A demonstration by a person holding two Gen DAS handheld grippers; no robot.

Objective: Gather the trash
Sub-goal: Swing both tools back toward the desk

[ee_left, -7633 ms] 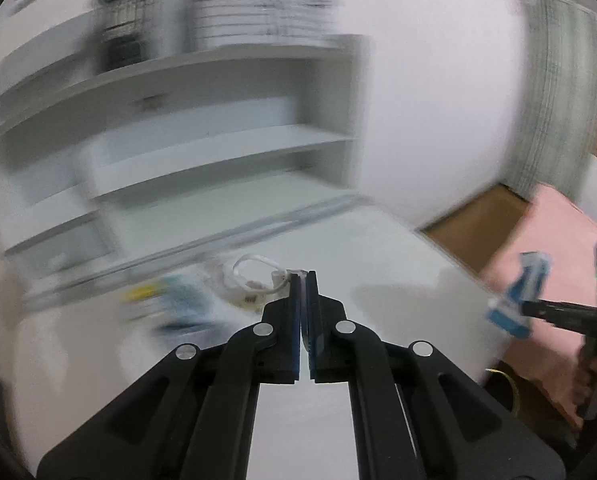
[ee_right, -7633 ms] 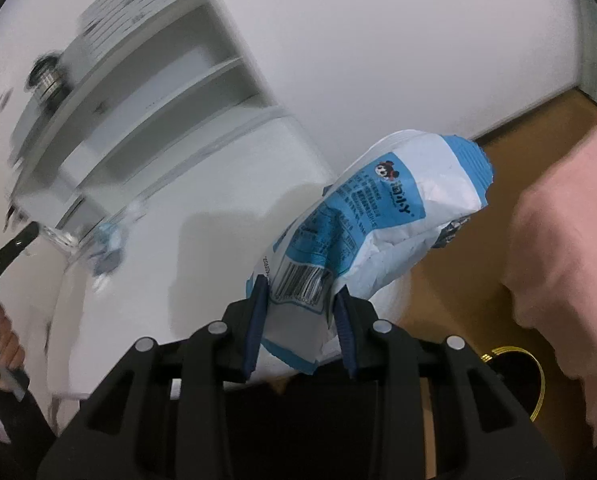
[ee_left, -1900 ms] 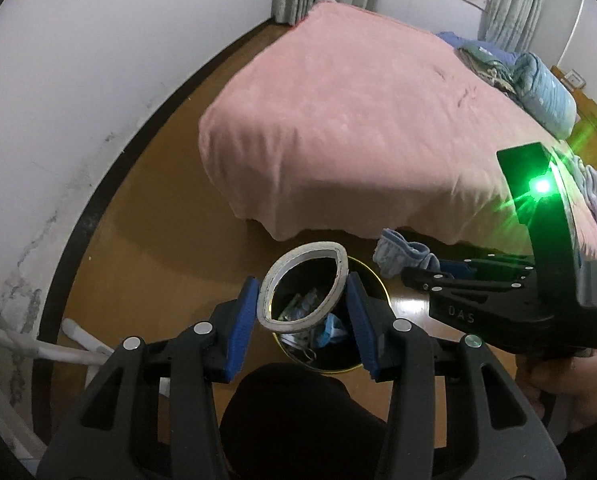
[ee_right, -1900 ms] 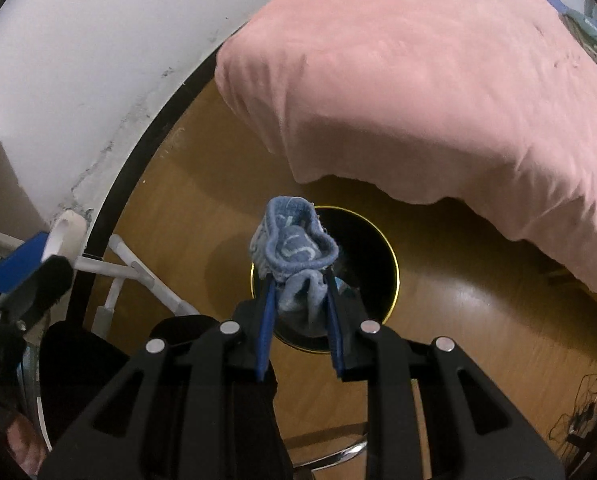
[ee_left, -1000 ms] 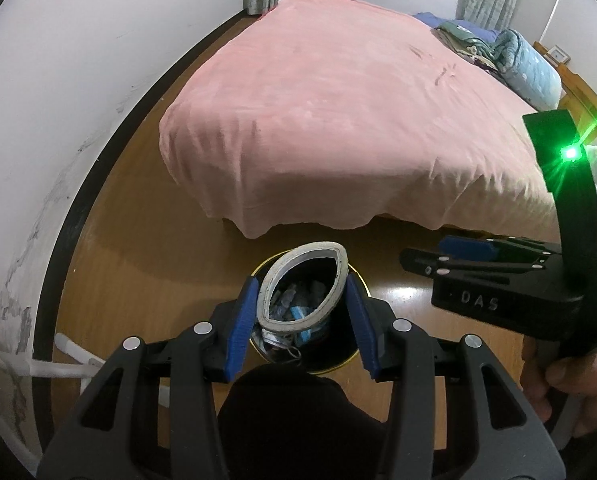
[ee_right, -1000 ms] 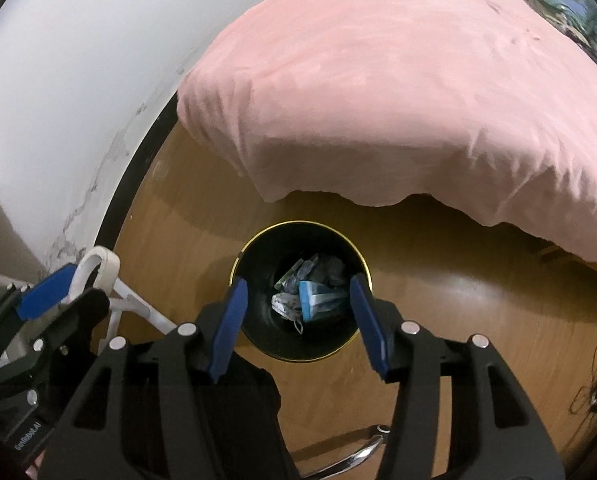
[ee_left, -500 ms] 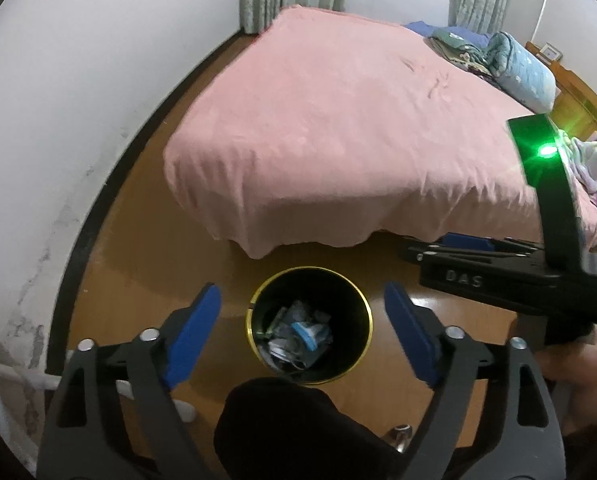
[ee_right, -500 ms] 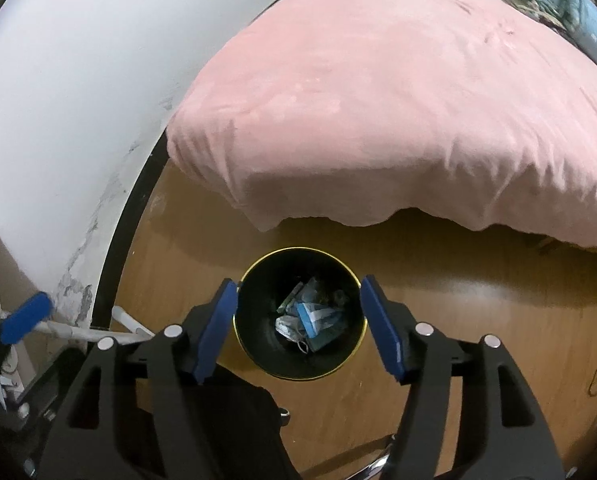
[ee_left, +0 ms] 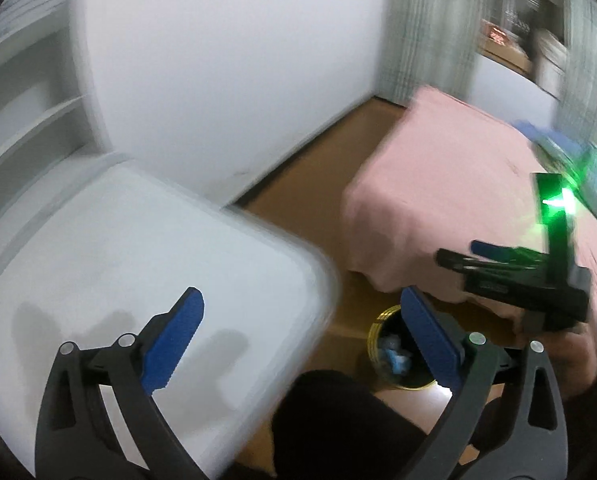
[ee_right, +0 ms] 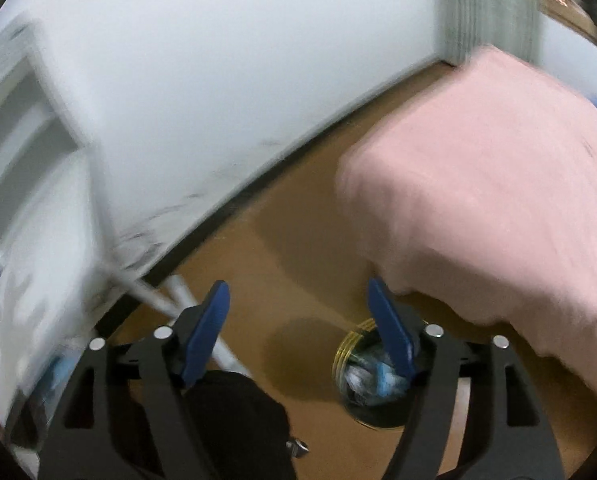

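Down at the lower right of the left view, the trash bin (ee_left: pixel 394 354) sits on the floor with wrappers inside. Left gripper (ee_left: pixel 298 326) and right gripper (ee_right: pixel 298 320) both opening wide, nothing between them.

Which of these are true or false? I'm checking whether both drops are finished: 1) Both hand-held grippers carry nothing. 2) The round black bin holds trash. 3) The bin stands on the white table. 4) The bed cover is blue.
1) True: the left hand-held gripper and right hand-held gripper are opening with nothing between their jaws.
2) True: the round black gold-rimmed bin holds wrappers.
3) False: it stands on the brown wooden floor, beside the white table.
4) False: the bed cover is pink.
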